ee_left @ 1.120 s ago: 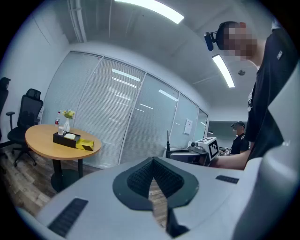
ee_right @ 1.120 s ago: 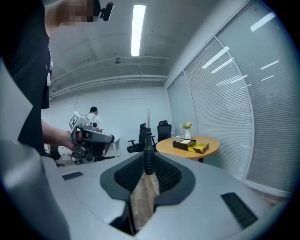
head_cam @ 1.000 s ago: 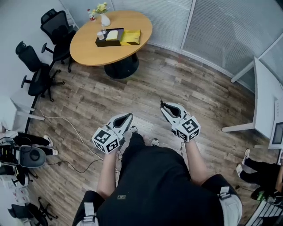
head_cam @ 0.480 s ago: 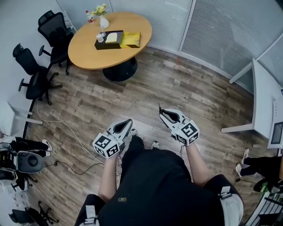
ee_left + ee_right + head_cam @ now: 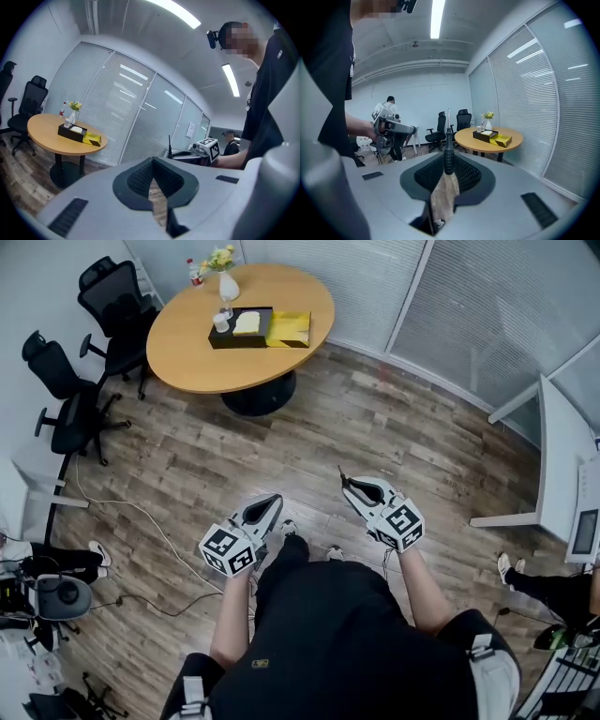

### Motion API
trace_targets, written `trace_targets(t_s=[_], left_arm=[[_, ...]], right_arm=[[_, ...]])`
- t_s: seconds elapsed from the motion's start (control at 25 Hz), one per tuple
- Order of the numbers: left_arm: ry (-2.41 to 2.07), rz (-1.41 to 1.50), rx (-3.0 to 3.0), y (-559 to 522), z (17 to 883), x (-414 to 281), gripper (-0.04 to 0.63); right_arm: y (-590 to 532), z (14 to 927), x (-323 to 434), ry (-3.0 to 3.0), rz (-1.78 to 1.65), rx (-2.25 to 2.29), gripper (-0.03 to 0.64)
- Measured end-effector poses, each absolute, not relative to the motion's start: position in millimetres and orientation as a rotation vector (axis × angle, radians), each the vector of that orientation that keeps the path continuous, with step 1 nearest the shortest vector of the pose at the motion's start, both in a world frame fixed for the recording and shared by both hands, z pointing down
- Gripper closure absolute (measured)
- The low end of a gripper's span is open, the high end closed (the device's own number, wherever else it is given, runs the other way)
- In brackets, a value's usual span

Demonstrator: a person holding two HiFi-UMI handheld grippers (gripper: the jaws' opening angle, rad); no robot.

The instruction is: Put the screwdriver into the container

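Item: screwdriver (image 5: 448,146), which we pinch in the right gripper (image 5: 352,486), shaft pointing ahead; container (image 5: 234,340) well apart, forward-left on the table (image 5: 202,367); left gripper (image 5: 274,500) pressed together, empty.

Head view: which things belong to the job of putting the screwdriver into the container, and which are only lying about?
Job: screwdriver, gripped in the right tool; black box and yellow box on the round table, one probably the container.
Lying about: office chairs, flower vase, white desk.
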State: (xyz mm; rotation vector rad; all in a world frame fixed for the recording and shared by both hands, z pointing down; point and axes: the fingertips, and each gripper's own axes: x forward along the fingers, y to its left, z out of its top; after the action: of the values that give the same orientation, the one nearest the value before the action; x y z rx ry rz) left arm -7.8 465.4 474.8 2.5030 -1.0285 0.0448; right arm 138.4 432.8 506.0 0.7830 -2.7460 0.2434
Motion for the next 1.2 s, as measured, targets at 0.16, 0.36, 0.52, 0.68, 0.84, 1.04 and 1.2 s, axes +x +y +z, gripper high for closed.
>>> trace_targets(t_s=[0.16,0.36,0.52,0.68,0.84,1.04,1.2], left_arm=[[-1.007,0.04,2.512,435,475,-34,0.591],[-0.973,0.042,2.537,392,471,-61,0.591],[-0.933,0.055,2.558,367,471,-83,0.591],[-0.88,0.078,2.567,350,478,-96,0.591],[-0.844,0.093,2.584,343,480,-99,0.591],[-0.843,0.086,2.564,343,487,-102,0.591],[-0.866,0.094,2.536,341,494,-108,0.591]], right_arm=[[409,506,114,-2.731,0.244,0.795,0.555],[377,509,93,-2.705,0.252,0.85,0.555],[359,509,78,-2.686,0.259,0.919,0.555],[348,515,67,-2.667,0.272,0.98,0.555],[343,516,64,-2.656,0.273,1.029,0.555],[339,524,63,-2.639,0.296,1.032,0.555],[327,526,60,-2.641,0.295,1.005,0.555]])
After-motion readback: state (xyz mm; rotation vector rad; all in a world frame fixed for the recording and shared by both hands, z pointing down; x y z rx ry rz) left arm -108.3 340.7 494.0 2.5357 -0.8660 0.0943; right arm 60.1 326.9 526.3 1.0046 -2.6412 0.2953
